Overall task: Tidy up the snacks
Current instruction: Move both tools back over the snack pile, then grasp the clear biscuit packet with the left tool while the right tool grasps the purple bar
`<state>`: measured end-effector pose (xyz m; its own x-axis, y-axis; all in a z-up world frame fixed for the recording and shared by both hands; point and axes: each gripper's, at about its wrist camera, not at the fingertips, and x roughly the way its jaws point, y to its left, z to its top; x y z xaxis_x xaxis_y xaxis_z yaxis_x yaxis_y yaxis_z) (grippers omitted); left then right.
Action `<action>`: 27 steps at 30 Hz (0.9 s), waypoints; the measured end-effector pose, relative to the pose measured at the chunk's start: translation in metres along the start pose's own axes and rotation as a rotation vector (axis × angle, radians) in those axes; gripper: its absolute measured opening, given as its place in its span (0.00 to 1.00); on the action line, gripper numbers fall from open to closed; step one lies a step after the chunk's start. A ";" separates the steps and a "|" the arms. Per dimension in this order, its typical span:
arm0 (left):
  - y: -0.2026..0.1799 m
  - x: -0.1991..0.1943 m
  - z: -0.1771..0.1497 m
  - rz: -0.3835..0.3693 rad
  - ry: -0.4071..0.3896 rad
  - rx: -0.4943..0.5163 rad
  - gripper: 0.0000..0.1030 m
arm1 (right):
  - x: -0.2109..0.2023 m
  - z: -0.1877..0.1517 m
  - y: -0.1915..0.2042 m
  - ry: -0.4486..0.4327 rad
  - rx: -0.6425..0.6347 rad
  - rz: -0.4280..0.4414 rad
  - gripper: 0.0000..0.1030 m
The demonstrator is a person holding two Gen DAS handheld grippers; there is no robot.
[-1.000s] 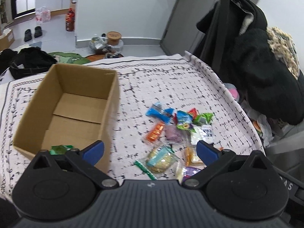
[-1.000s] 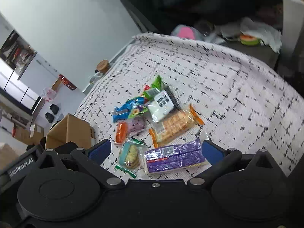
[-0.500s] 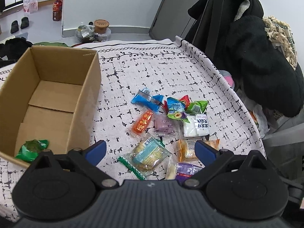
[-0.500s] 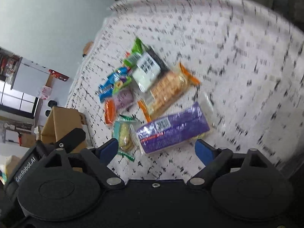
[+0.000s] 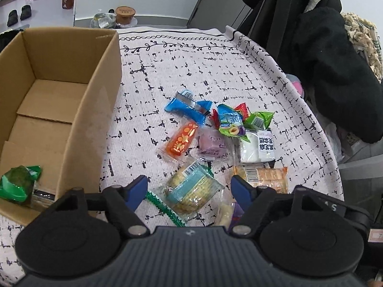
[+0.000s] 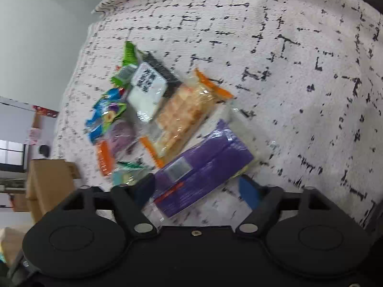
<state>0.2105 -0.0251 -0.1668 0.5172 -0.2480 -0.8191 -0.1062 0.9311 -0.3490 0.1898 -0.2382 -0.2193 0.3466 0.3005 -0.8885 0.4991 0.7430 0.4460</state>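
Observation:
A pile of several snack packets lies on the patterned cloth (image 5: 191, 67). My left gripper (image 5: 190, 191) is open, its blue fingers either side of a teal cracker packet (image 5: 191, 189). A cardboard box (image 5: 55, 110) at the left holds a green packet (image 5: 16, 184). My right gripper (image 6: 198, 191) is open, its fingers either side of a purple packet (image 6: 203, 167). An orange cracker packet (image 6: 184, 110) and a white packet (image 6: 148, 88) lie just beyond it.
Dark coats (image 5: 323, 55) hang at the table's right edge. In the pile are an orange packet (image 5: 182, 141), a blue packet (image 5: 189, 108) and a lilac packet (image 5: 213, 146). Bottles and a cup (image 5: 124, 14) stand on the floor beyond.
Both grippers have dropped closer to the pile. The left has come over the teal packet, the right over the purple packet. Both jaws have narrowed a little but stay open.

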 end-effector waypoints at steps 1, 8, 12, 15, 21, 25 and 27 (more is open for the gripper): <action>0.001 0.003 0.001 0.001 0.004 -0.001 0.73 | 0.002 0.001 0.000 -0.011 0.003 -0.003 0.61; 0.003 0.017 0.001 -0.001 0.027 -0.006 0.71 | -0.010 0.006 0.002 -0.122 -0.073 -0.070 0.40; -0.001 0.024 -0.001 0.001 0.036 0.004 0.71 | -0.016 0.008 -0.002 -0.167 -0.092 -0.118 0.38; -0.005 0.031 -0.002 0.001 0.047 0.009 0.71 | -0.016 0.009 -0.001 -0.157 -0.099 -0.101 0.41; -0.008 0.041 -0.004 0.024 0.042 0.039 0.71 | -0.015 0.006 0.012 -0.164 -0.132 -0.090 0.75; -0.009 0.047 -0.007 0.031 0.054 0.065 0.72 | -0.007 0.008 0.011 -0.129 -0.111 -0.109 0.80; -0.013 0.049 -0.010 0.044 0.057 0.100 0.72 | -0.003 0.008 0.007 -0.117 -0.094 -0.127 0.80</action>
<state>0.2287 -0.0519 -0.2065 0.4645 -0.2183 -0.8582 -0.0410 0.9628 -0.2670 0.1983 -0.2385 -0.2131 0.3782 0.1331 -0.9161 0.4707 0.8245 0.3141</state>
